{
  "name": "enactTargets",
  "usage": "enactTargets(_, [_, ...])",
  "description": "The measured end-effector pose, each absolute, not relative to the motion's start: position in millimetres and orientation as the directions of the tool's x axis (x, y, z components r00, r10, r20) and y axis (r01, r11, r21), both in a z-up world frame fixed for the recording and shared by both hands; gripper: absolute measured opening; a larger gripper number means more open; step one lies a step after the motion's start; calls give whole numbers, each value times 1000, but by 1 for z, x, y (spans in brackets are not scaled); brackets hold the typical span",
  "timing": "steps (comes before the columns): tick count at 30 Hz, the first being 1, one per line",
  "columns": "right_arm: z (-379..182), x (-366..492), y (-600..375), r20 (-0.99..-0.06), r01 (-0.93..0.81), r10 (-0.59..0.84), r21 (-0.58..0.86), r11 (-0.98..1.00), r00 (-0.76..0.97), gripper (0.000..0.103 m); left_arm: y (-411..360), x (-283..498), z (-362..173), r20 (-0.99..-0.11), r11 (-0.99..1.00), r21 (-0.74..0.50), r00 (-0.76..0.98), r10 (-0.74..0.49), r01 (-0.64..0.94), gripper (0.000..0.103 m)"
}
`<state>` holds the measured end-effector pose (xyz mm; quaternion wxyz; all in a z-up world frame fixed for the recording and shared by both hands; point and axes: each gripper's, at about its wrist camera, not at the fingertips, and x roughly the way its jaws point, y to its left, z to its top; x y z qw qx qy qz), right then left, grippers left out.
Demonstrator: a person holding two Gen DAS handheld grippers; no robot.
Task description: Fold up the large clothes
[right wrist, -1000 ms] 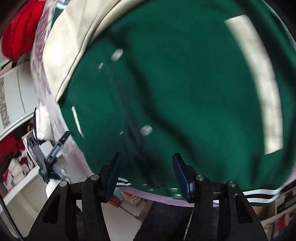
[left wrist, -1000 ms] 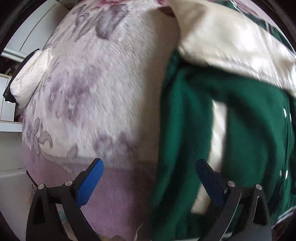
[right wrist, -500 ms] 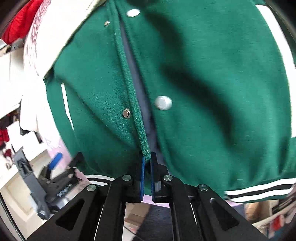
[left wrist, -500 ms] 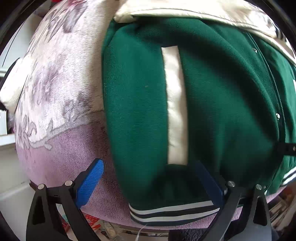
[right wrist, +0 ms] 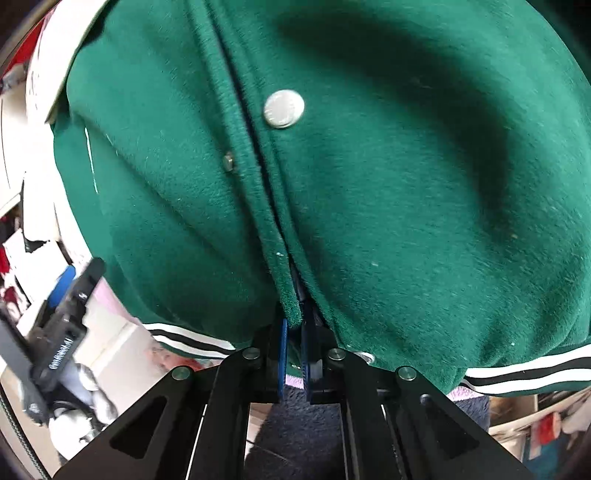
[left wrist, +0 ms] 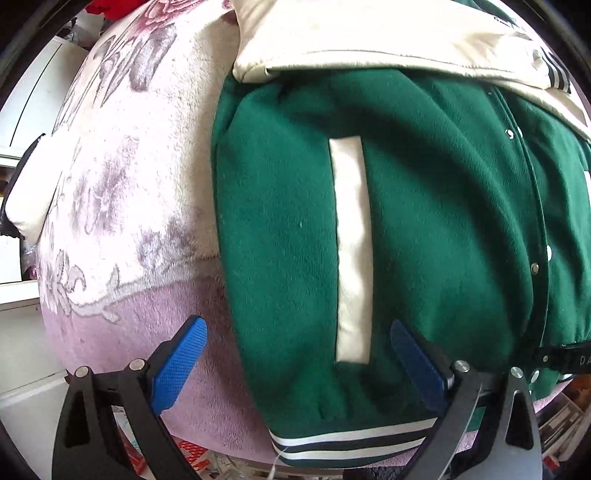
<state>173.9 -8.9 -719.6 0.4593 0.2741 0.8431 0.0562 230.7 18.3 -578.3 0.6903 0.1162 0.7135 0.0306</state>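
A green varsity jacket (left wrist: pixel 295 206) with cream sleeves (left wrist: pixel 369 33) and a striped hem (left wrist: pixel 351 443) lies on a pink flowered blanket (left wrist: pixel 129 206). My left gripper (left wrist: pixel 295 328) points down over the jacket's left half, open, straddling the cream pocket strip (left wrist: pixel 351 251) near the hem without pressing the cloth. In the right wrist view the jacket (right wrist: pixel 406 203) fills the picture. There my right gripper (right wrist: pixel 294 325) is shut on the lower end of the snap-button front edge (right wrist: pixel 284 295), just above the hem. The left gripper (right wrist: pixel 66 291) shows at that view's left edge.
The blanket's front edge (left wrist: pixel 192 417) drops off just below the hem, with clutter on the floor beneath. White furniture (left wrist: pixel 22 122) stands at the left. A cream pillow (left wrist: pixel 29 206) lies at the blanket's left side. A dark rug (right wrist: pixel 291 424) lies below the right gripper.
The right gripper's jaws went from apart to shut on the front edge and came closer to the cloth. The left gripper shifted right from over the blanket to over the jacket's left half, still open.
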Motion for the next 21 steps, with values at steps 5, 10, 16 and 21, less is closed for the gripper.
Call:
enactTargets(5, [-677, 193, -26, -773, 456, 546, 379, 806, -322, 46, 9, 252, -561, -982, 975, 188, 23, 187, 119, 103])
enactTargets(10, [-612, 206, -99, -860, 565, 492, 341, 751, -135, 69, -15, 281, -539, -979, 978, 177, 123, 163, 109, 103])
enactTargets(16, [-555, 213, -199, -920, 547, 376, 261, 795, -107, 69, -59, 308, -504, -926, 959, 273, 292, 240, 78, 103])
enactTargets(21, [-543, 242, -318, -941, 448, 320, 239, 861, -113, 69, -99, 302, -502, -895, 933, 353, 314, 317, 64, 103])
